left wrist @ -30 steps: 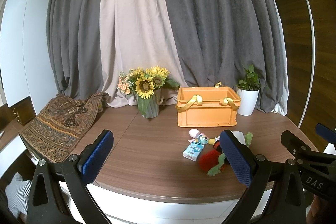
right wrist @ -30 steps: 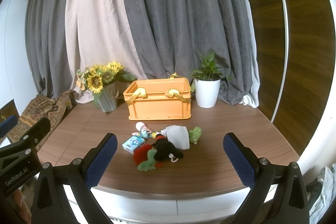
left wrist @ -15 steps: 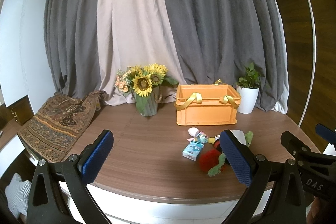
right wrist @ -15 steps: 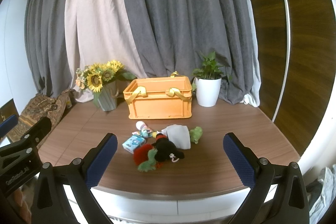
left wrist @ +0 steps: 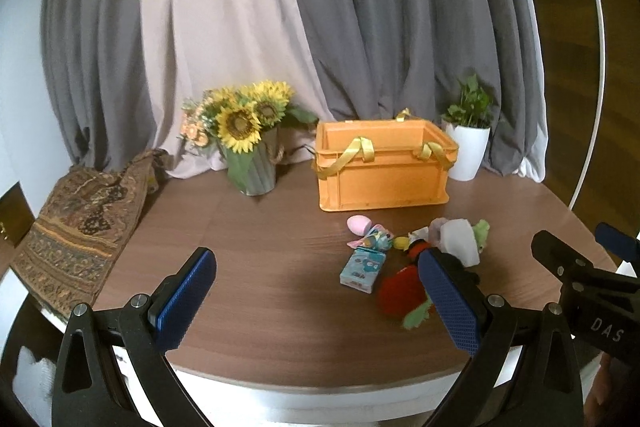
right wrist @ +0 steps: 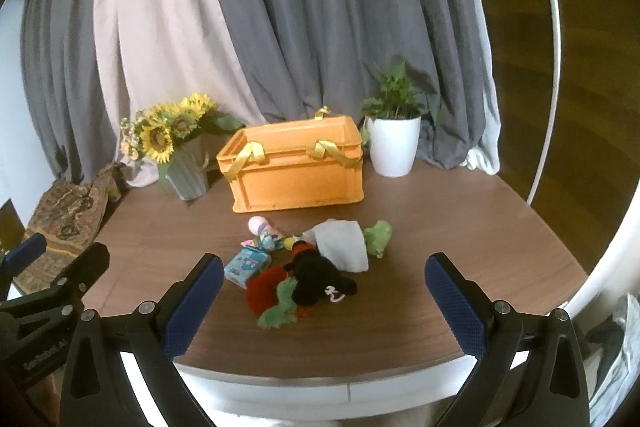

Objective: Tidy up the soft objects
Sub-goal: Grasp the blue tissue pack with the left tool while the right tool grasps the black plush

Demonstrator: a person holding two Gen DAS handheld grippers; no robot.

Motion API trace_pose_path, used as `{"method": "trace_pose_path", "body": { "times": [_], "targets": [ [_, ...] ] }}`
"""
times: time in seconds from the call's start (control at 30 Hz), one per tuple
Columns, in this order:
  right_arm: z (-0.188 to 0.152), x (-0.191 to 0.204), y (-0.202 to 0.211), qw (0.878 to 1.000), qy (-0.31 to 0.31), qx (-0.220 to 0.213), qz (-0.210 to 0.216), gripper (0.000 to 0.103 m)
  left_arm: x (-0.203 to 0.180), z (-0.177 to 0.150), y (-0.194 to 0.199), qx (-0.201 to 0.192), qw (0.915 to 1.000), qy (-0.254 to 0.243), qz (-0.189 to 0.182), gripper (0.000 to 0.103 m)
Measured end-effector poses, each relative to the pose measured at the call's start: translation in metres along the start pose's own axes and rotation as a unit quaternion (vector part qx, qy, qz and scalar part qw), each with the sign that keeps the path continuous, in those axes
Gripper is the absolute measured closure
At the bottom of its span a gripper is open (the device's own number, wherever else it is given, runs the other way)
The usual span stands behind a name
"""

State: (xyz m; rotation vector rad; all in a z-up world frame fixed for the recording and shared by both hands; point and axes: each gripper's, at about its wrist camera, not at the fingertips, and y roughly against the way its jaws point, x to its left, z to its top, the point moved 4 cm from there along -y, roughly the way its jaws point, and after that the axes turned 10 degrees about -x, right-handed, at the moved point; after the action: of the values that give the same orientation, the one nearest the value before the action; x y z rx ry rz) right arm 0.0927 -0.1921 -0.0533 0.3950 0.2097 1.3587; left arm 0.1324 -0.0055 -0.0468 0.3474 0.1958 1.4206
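Where the heavy grey and pale pink curtains (right wrist: 248,27) fall behind it, a rounded brown wood-grain table (right wrist: 460,235) with a white edge fills this corner of the room, with dark wooden wall panelling (right wrist: 592,47) off to the right. At the back of the table stands an open orange plastic crate with yellow ribbon handles (right wrist: 298,171), a grey ribbed vase of sunflowers (right wrist: 176,147) to its left and a leafy green plant in a white pot (right wrist: 394,143) just beside it on the right. A brown patterned woven cloth (left wrist: 80,223) lies draped over the table's far left edge.

In front of the crate sits a loose heap of soft things, touching one another: a pink egg-shaped toy (right wrist: 257,225), a light blue printed packet (right wrist: 246,265), a red fuzzy plush (right wrist: 264,293), a black plush toy (right wrist: 316,277), a white folded cloth (right wrist: 344,245) and a small green plush (right wrist: 378,237).

Both tools hang above the near edge, well short of the heap. The left gripper (left wrist: 316,301) has its blue-padded fingers spread wide with nothing between them, and the right gripper (right wrist: 324,305) is likewise spread and holding nothing.
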Motion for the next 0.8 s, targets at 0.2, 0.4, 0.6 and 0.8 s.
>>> {"method": "trace_pose_path", "body": {
  "times": [0.2, 0.4, 0.6, 0.8],
  "targets": [
    [-0.005, 0.008, -0.040, 0.999, -0.013, 0.023, -0.018, 0.003, 0.005, -0.004, -0.049, 0.026, 0.9989, -0.015, -0.035, 0.000],
    [-0.014, 0.015, -0.077, 0.997, -0.028, 0.057, -0.045, 0.009, 0.004, -0.010, -0.102, 0.054, 0.9946, -0.034, -0.081, 0.002],
    [-0.027, 0.015, -0.108, 0.992, -0.044, 0.091, -0.070, 0.016, -0.005, -0.025, -0.140, 0.085, 0.9880, -0.047, -0.120, 0.006],
    [-0.041, 0.007, -0.139, 0.987, -0.063, 0.126, -0.071, 0.022, -0.016, -0.037, -0.171, 0.114, 0.9835, -0.053, -0.130, 0.007]
  ]
}}
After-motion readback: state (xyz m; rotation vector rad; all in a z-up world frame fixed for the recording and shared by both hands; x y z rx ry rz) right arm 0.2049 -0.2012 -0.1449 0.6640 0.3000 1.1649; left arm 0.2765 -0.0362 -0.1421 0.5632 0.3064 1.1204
